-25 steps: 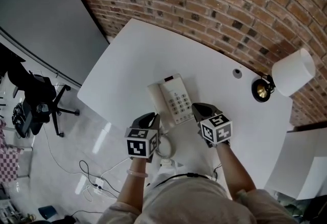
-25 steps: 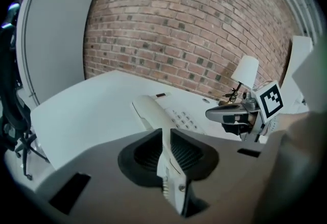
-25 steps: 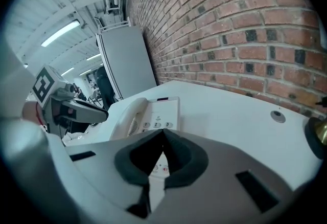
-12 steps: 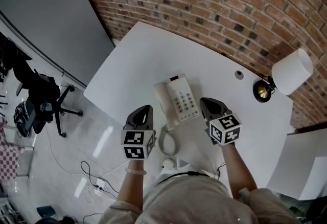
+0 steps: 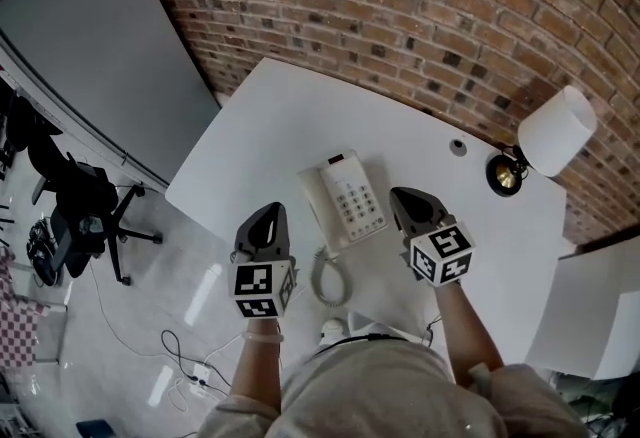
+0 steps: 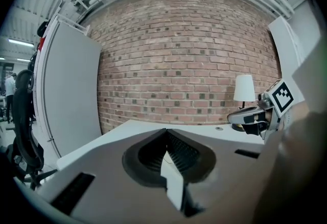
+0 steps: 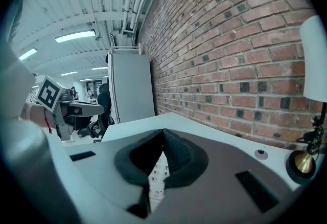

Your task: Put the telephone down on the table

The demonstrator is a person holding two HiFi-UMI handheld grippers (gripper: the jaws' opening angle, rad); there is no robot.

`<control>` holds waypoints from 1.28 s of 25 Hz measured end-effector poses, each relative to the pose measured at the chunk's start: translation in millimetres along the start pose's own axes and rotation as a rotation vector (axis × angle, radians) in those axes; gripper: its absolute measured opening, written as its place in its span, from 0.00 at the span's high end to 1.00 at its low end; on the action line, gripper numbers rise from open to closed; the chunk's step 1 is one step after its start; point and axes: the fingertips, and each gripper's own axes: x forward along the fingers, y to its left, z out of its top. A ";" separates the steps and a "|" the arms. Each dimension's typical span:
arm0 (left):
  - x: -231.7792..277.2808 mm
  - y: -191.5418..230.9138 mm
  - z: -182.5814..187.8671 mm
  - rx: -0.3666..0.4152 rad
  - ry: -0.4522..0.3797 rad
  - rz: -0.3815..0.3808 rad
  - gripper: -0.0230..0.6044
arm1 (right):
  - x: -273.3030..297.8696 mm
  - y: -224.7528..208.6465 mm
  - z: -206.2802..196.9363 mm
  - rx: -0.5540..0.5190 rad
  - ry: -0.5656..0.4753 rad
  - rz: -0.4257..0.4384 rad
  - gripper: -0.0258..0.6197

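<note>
The telephone (image 5: pixel 345 198) lies flat on the white table (image 5: pixel 290 116), keypad up. It sits between the 2 tools and slightly ahead of their tips, touching neither. Its coiled cord (image 5: pixel 328 278) loops back toward the person through the space between the left tool (image 5: pixel 268 216) and the right tool (image 5: pixel 402 198).

Both tools are held off the table. The left tool's jaws are pressed together with nothing between them. The right tool's jaws are also together and empty, and the keypad shows below them.

Ahead and to the right of the right tool stands a white-shaded lamp (image 5: pixel 555 131) by the brick wall (image 5: pixel 450 16). Well to the left of the left tool, a black office chair (image 5: pixel 85 216) stands on the floor (image 5: pixel 150 326).
</note>
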 end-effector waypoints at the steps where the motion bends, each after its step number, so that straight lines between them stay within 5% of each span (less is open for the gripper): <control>1: -1.4 0.5 2.3 0.002 -0.008 0.002 0.96 | -2.1 0.1 3.1 -0.004 -0.011 -0.004 0.95; 32: -47.0 18.4 40.2 -0.003 -0.201 0.052 0.96 | -44.4 10.9 56.7 -0.057 -0.192 -0.064 0.95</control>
